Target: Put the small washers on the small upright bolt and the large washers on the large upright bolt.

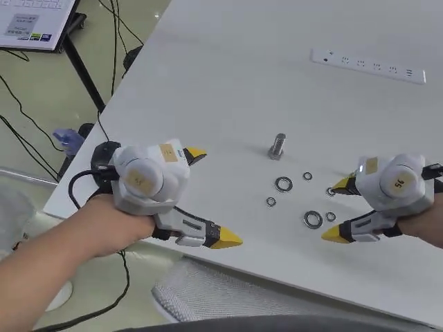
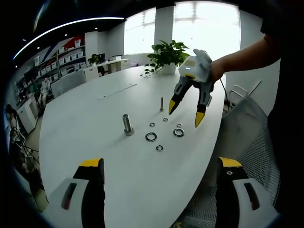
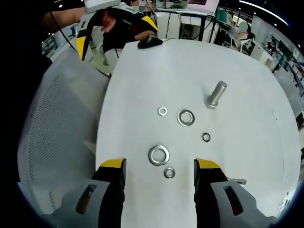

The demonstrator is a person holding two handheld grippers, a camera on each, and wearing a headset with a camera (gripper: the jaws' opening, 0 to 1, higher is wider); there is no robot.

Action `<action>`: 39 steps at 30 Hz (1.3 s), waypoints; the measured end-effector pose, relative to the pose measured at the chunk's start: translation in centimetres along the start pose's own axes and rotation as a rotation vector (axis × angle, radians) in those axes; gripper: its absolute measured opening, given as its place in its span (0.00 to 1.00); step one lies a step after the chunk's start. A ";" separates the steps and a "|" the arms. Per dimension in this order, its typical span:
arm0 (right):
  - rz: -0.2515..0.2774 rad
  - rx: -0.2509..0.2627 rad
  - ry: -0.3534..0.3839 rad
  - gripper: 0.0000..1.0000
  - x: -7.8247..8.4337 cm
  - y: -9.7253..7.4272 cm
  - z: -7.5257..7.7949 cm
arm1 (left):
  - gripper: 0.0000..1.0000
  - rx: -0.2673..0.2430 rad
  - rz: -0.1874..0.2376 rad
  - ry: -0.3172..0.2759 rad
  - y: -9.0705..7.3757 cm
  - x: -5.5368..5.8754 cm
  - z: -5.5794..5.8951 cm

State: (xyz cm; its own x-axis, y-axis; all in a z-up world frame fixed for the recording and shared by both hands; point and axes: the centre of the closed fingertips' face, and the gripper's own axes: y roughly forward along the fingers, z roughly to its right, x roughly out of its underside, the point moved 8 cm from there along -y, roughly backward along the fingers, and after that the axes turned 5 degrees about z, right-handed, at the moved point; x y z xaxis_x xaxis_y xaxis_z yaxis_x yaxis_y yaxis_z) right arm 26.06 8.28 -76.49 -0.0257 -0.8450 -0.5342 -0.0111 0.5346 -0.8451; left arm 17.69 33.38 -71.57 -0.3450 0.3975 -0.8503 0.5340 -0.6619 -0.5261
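The right gripper [image 3: 160,164], white-bodied with black jaws tipped in yellow, hangs low over the near side of the white tabletop [image 1: 228,62]. Jaws thrown wide, gripping nothing! Right between those tips lies a large washer [image 3: 158,155], a flat steel ring, with a small washer [image 3: 169,172], a little steel ring, just beside it on the gripper's side. Just off the right-hand jaw stands the small bolt [image 3: 236,181], a thin steel rod.

Further out, a second large washer [image 3: 185,117] lies flat, and more small rings are scattered near it, all loose on the table. Beyond them the large bolt [image 3: 216,94], thick grey steel, stands upright on its head.

Over to the left gripper [image 1: 212,196], same white shell and yellow tips. It is well apart from the washers, over the table's near edge, jaws spread just as wide and empty. The two grippers face each other across the washers.

Out past it all, a long white power strip [image 1: 367,66] lies at the far side, and a grey mesh chair [image 1: 208,297] sits below the near edge.
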 end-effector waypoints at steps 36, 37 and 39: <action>-0.167 -0.055 -0.152 0.39 0.6 4.4 0.6 | 0.98 0.020 -0.092 0.085 1.0 0.6 -1.0; -0.161 -0.058 -0.151 0.39 0.4 4.4 0.5 | 0.98 0.020 -0.094 0.087 1.0 0.6 -1.1; -0.166 -0.058 -0.158 0.38 0.4 4.4 0.6 | 0.98 0.021 -0.094 0.092 1.0 0.5 -1.1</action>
State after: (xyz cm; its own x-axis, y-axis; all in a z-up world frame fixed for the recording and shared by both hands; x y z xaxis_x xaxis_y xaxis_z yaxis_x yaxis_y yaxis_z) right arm 26.56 10.30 -80.48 0.1381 -0.9110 -0.3887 -0.0599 0.3840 -0.9214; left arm 18.87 33.64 -72.53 -0.3204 0.5146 -0.7953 0.4861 -0.6313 -0.6043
